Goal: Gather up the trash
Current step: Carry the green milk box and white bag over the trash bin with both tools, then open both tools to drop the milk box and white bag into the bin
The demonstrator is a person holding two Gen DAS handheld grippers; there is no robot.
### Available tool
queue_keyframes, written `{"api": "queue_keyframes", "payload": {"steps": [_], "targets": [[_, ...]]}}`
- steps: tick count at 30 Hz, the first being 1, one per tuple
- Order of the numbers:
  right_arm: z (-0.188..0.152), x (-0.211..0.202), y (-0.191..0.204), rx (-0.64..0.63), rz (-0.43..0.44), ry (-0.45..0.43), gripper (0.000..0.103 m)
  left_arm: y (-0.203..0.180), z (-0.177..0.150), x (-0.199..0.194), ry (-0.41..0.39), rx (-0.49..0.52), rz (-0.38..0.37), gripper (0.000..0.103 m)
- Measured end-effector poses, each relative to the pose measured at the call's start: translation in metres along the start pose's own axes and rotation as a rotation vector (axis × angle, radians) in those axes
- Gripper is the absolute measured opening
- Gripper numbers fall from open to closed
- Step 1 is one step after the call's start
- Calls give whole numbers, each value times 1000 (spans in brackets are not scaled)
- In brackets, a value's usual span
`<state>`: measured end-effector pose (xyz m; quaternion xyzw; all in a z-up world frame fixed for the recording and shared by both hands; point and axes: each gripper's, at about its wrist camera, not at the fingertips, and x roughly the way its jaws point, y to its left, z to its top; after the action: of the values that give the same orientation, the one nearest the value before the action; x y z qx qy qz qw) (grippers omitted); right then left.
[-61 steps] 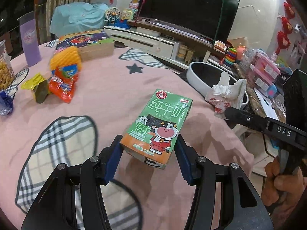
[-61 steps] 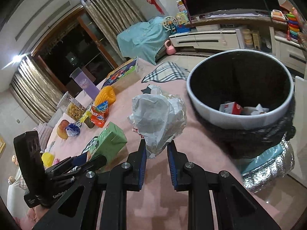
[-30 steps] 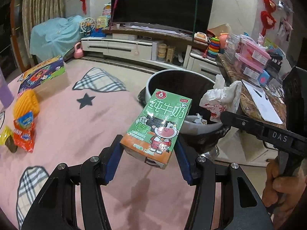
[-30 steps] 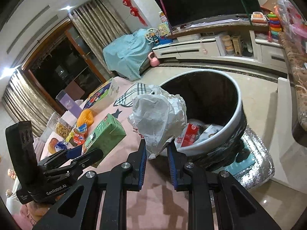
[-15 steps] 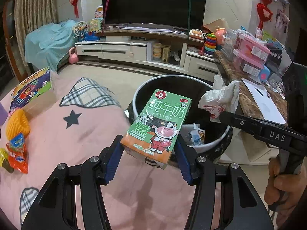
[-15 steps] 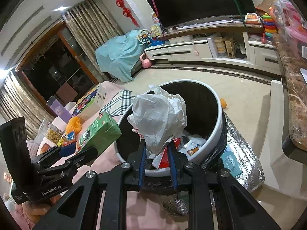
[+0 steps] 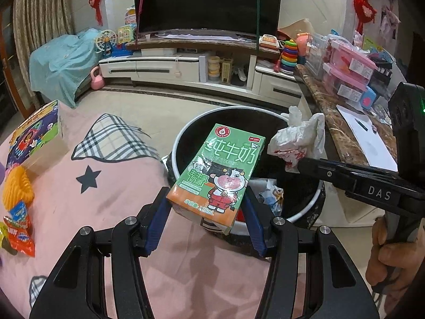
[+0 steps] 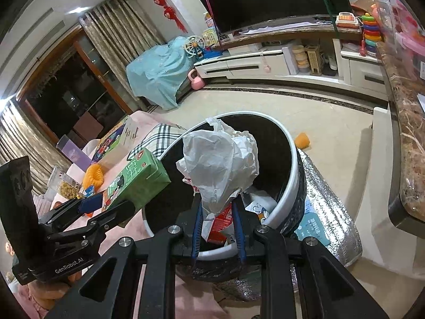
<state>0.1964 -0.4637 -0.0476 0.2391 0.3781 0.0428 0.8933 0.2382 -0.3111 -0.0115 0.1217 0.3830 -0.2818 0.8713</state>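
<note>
My left gripper [image 7: 207,207] is shut on a green and orange milk carton [image 7: 220,178] and holds it over the near rim of a round black trash bin with a white rim [image 7: 183,138]. The carton also shows in the right wrist view [image 8: 135,180]. My right gripper [image 8: 217,212] is shut on a crumpled white plastic bag [image 8: 220,159] and holds it above the bin's opening [image 8: 289,143]. The bag also shows at the right of the left wrist view [image 7: 300,141]. Several pieces of trash lie inside the bin.
The pink tablecloth [image 7: 106,186] lies left of the bin, with orange and red snack packets [image 7: 18,226], a yellow mesh item [image 7: 18,186] and a colourful box [image 7: 34,133]. A marble counter [image 7: 332,117] stands at the right. A TV cabinet is behind.
Both grippers have moved from above the table toward the bin. The carton now hangs over its near rim and the bag over its opening. Both holds are unchanged.
</note>
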Motion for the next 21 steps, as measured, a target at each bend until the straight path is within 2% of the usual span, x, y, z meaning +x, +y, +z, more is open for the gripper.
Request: {"api": "queue_keyframes", "payload": {"steps": [21], "targets": [[17, 12, -2, -19, -36, 30, 25, -1, 13, 14, 21, -5, -14, 54]]}}
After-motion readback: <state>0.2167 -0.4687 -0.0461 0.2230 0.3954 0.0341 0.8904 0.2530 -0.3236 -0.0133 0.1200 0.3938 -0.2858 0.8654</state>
